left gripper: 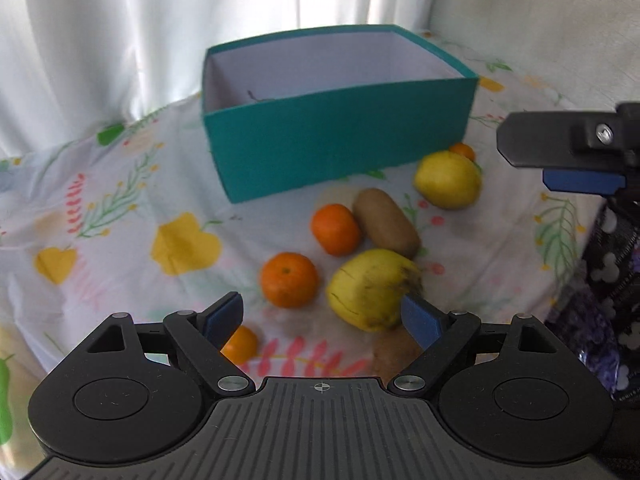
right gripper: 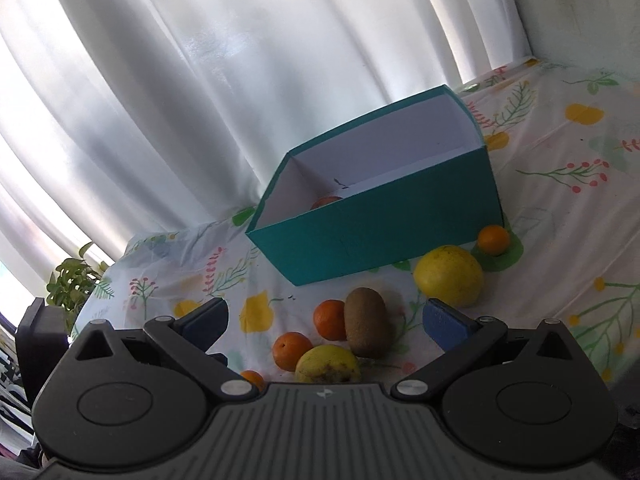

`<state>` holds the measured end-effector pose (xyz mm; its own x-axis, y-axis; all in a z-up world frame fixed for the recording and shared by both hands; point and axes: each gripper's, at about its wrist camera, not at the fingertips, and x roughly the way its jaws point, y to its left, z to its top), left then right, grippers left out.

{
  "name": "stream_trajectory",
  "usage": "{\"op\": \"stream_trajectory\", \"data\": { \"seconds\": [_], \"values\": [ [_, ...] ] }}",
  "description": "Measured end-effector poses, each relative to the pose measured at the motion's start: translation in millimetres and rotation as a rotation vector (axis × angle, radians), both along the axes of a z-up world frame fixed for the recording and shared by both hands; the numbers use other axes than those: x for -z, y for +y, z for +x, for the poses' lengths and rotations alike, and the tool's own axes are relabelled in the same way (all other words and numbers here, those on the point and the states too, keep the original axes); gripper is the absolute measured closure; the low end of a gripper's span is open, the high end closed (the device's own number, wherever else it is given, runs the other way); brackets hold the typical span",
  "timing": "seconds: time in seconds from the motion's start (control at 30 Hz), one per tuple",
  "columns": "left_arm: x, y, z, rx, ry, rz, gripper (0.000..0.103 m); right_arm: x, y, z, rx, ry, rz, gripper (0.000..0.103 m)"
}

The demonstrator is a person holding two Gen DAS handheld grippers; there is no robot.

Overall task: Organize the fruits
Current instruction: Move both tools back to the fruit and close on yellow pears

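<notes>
Both the left gripper (left gripper: 322,316) and the right gripper (right gripper: 324,322) hang spread and empty. At the left gripper's 1 o'clock, the bruised yellow fruit (left gripper: 372,288) touches the kiwi (left gripper: 386,222). Pinching it off-centre could roll both, likely toward the cloth's (left gripper: 120,248) edge rather than the teal box (left gripper: 336,148).

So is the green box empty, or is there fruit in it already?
Not empty. The teal box has no lid, and one orange fruit peeks above its near wall in the right wrist view. The rest of its floor is hidden.

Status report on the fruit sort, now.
Left hand-held gripper open, empty, low over the bruised yellow fruit. Right hand-held gripper open, empty. One orange in the teal box; the rest on the cloth. Nothing blocking.
</notes>
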<state>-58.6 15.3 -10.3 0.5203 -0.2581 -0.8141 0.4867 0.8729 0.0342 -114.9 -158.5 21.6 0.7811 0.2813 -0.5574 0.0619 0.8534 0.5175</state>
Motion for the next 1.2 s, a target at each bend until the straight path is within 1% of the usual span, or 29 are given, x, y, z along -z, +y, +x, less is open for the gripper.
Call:
{"op": "stream_trajectory", "data": {
  "seconds": [0.2, 0.27, 0.37, 0.57, 0.73, 0.93, 1.07, 1.2],
  "values": [
    [5, -9, 0, 0.019, 0.029, -0.009, 0.013, 9, -16, 3, 0.078, 0.087, -0.06, 0.0],
    [7, -14, 0, 0.032, 0.034, -0.006, 0.013, 14, -21, 5, 0.079, 0.113, -0.07, 0.0],
    [10, -19, -1, 0.043, 0.042, 0.0, 0.015, 20, -28, 7, 0.083, 0.128, -0.082, 0.0],
    [16, -28, 3, 0.039, 0.055, 0.021, 0.016, 24, -27, 13, 0.097, 0.132, -0.241, 0.0],
    [21, -36, 8, 0.044, 0.077, 0.024, 0.016, 29, -24, 22, 0.08, 0.131, -0.324, 0.0],
    [26, -39, 19, 0.023, 0.116, 0.009, 0.018, 37, -20, 32, 0.043, 0.148, -0.34, 0.0],
    [31, -42, 27, 0.015, 0.138, 0.021, 0.023, 40, -22, 38, 0.041, 0.162, -0.338, 0.0],
    [40, -46, 36, 0.014, 0.184, 0.022, 0.026, 44, -22, 43, 0.037, 0.176, -0.344, 0.0]
  ]
}}
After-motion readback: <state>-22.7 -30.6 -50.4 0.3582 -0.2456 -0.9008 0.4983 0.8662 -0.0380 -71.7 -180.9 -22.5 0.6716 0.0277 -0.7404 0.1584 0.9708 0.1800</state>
